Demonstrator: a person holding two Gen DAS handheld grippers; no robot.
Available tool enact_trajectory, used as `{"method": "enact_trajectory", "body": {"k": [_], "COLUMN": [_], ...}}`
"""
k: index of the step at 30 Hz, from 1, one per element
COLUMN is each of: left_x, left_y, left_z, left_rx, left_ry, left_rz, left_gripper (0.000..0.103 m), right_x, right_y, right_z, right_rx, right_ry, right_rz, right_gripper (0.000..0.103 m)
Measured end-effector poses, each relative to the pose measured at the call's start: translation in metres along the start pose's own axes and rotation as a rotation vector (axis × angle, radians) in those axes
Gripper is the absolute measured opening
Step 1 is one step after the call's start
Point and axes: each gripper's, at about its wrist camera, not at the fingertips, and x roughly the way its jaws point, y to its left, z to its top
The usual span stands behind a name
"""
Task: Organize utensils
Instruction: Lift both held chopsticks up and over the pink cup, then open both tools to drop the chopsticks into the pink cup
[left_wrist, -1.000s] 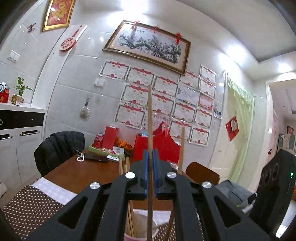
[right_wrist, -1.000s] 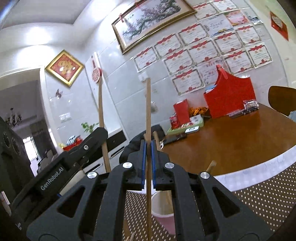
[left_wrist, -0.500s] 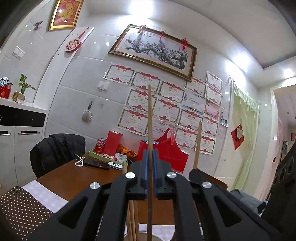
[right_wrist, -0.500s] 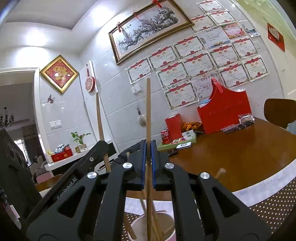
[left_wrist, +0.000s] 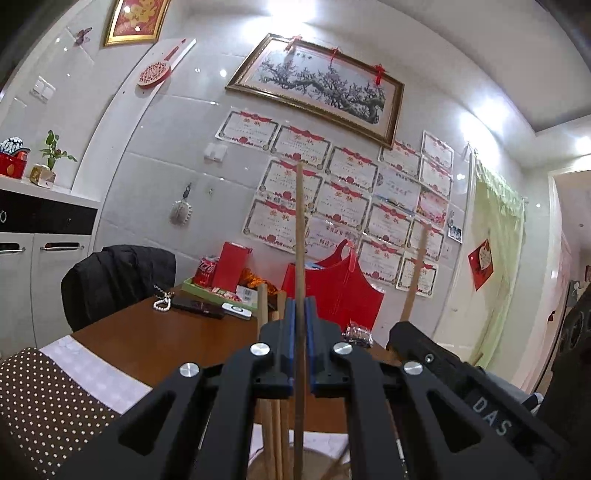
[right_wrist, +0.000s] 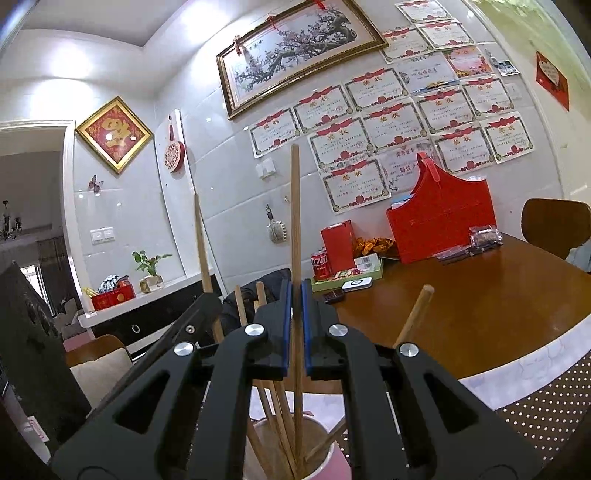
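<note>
Chopsticks are standing upright, one pinched in my left gripper (left_wrist: 300, 332), one in my right gripper (right_wrist: 294, 325); only the right view is showing the pink cup (right_wrist: 325, 458) beneath, holding others.

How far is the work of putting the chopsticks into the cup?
Done: several wooden chopsticks already stand in the pink cup. In hand: each gripper, left and right, is shut on one upright chopstick above the cup. Left: lower and release both.
</note>
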Motion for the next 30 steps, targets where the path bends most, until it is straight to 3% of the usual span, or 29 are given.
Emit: {"method": "enact_trajectory", "body": {"k": [4,5,6,7,13,18,22,30], "left_x": [-0.004,-0.005,-0.006,-0.008,-0.021,-0.034,-0.045,-0.064], "left_y": [0.003,0.004,0.005,0.006,0.007,0.007,0.005,-0.001], "left_z": [0.000,0.000,0.001,0.002,0.010,0.018,0.022,0.025], "left_rx": [0.004,0.005,0.006,0.005,0.032,0.055,0.094,0.177], "left_ry": [0.038,0.045,0.053,0.057,0.083,0.103,0.121,0.172], "left_rz": [0.003,0.004,0.009,0.017,0.040,0.088,0.157,0.216], "left_gripper": [0.006,0.009,0.020,0.025,0.026,0.038,0.039,0.041], "right_x": [-0.001,-0.001,-0.001,-0.002,-0.007,-0.011,-0.014,-0.019], "right_y": [0.003,0.003,0.004,0.004,0.006,0.007,0.008,0.018], "right_z": [-0.002,-0.002,-0.003,-0.004,-0.004,-0.007,-0.008,-0.008], "right_rx": [-0.010,-0.013,-0.013,-0.013,-0.004,-0.005,-0.004,-0.031], "right_ry": [0.015,0.019,0.025,0.033,0.056,0.088,0.120,0.187], "right_rz": [-0.001,-0.003,-0.003,-0.003,-0.010,-0.016,-0.017,-0.025], "right_gripper": [0.006,0.006,0.006,0.006,0.006,0.006,0.006,0.006]}}
